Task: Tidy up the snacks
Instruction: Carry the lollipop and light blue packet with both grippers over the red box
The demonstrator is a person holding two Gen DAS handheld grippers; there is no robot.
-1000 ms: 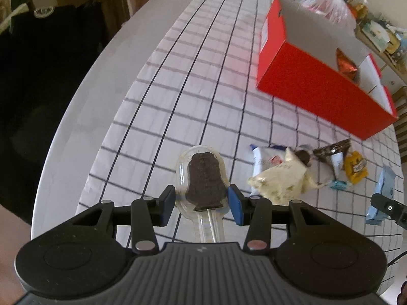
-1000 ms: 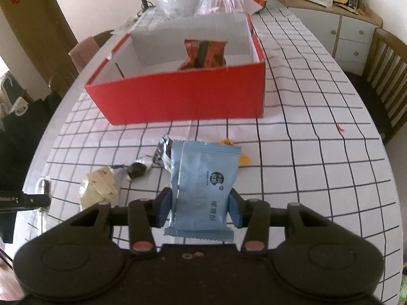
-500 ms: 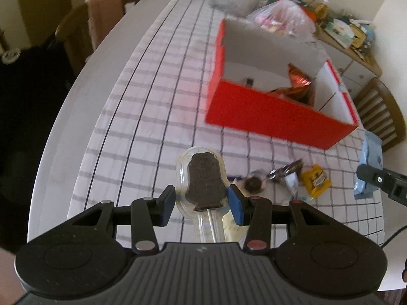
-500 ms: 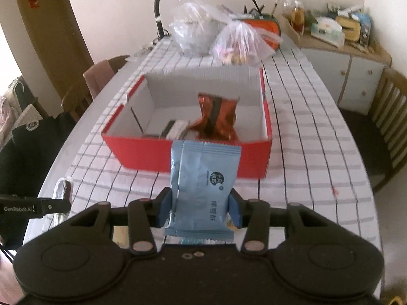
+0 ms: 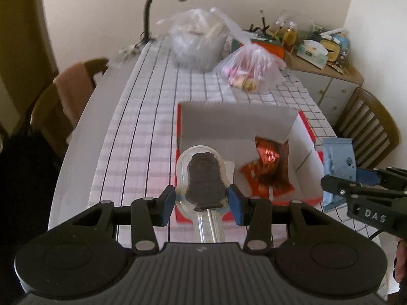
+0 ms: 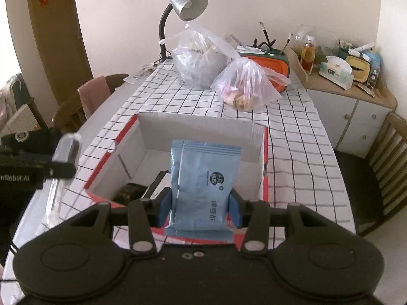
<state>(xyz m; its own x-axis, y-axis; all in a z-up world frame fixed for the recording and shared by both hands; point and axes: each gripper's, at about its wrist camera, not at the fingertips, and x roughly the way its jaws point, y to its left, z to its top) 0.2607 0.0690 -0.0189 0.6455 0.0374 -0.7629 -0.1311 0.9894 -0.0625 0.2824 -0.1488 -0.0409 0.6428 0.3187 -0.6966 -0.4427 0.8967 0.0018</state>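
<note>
My left gripper is shut on a chocolate lollipop in a clear wrapper and holds it above the near left part of the red box. My right gripper is shut on a light blue snack packet, above the box's near right wall. An orange foil packet lies inside the box. A dark packet lies in its left compartment. The right gripper with its blue packet shows at the right of the left wrist view.
Two clear plastic bags and a silver desk lamp stand at the table's far end on the checked cloth. Wooden chairs stand on both sides. A cluttered cabinet is at the right.
Both grippers have risen and moved forward from the loose snacks to above the red box, each still holding its snack. The box interior is now in view below them.
</note>
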